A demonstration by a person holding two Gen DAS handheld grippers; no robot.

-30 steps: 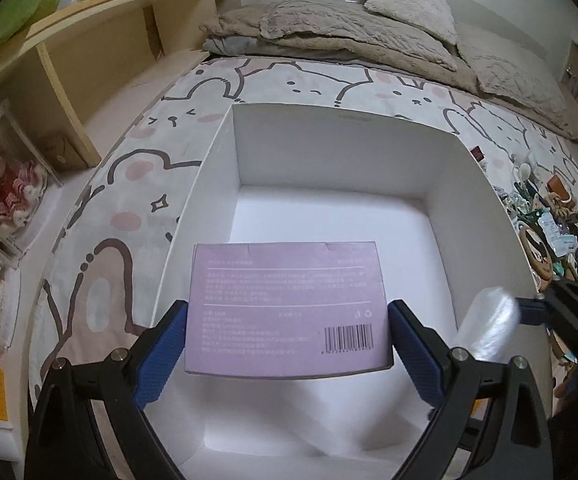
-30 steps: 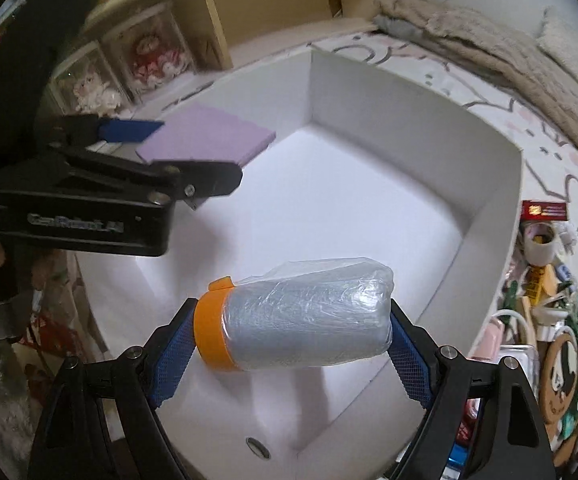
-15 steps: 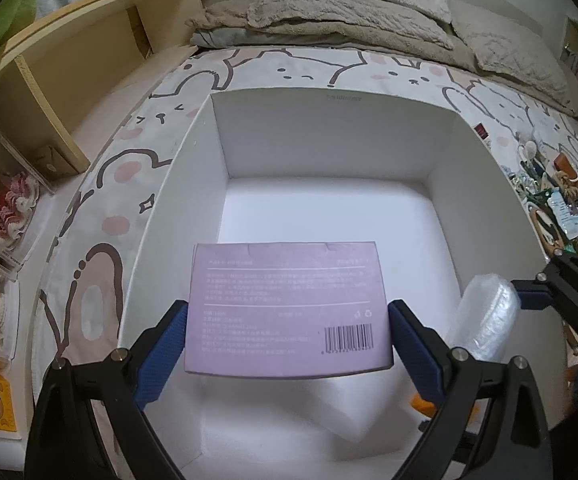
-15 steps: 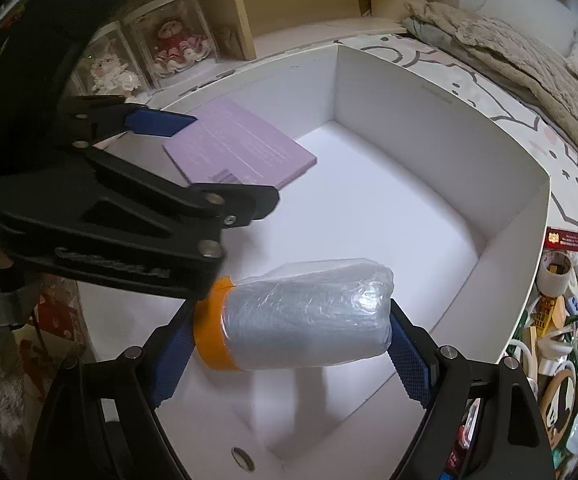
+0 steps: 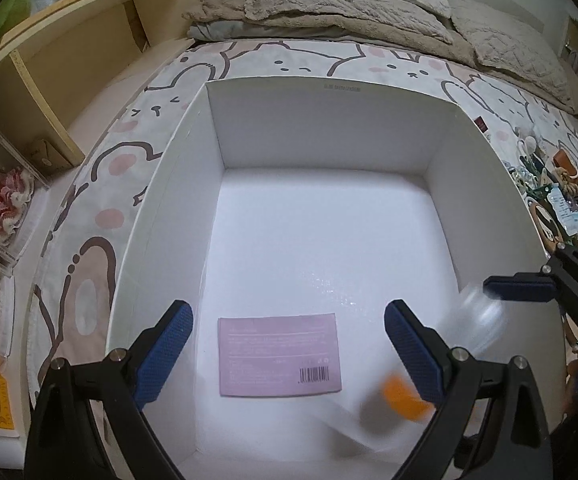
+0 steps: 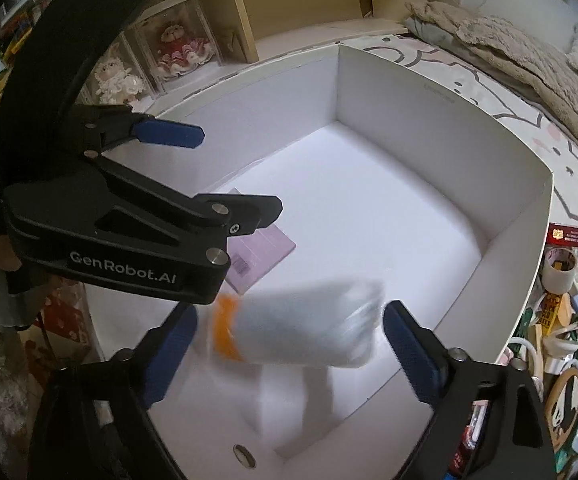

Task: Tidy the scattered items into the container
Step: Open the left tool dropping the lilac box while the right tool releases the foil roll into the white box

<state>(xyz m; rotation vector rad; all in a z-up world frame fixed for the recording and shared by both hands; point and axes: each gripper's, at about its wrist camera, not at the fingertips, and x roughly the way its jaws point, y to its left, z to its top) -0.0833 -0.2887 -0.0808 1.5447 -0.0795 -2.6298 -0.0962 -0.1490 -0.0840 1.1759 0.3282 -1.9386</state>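
1. The left gripper (image 5: 287,350) is spread and empty above the purple box (image 5: 279,355), which lies flat on the white container (image 5: 329,120) floor.
2. The right gripper (image 6: 289,350) has just been opening; the blurred wrapped roll (image 6: 301,324) sits loose between its pads.
3. Scattered clutter (image 6: 561,320) lies just outside the container on the cartoon-print sheet (image 5: 101,184); wooden shelves (image 5: 69,52) stand beyond.

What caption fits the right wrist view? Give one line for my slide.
Right gripper, jaws just opened, releases a blurred plastic-wrapped roll over the white box; purple card lies inside.
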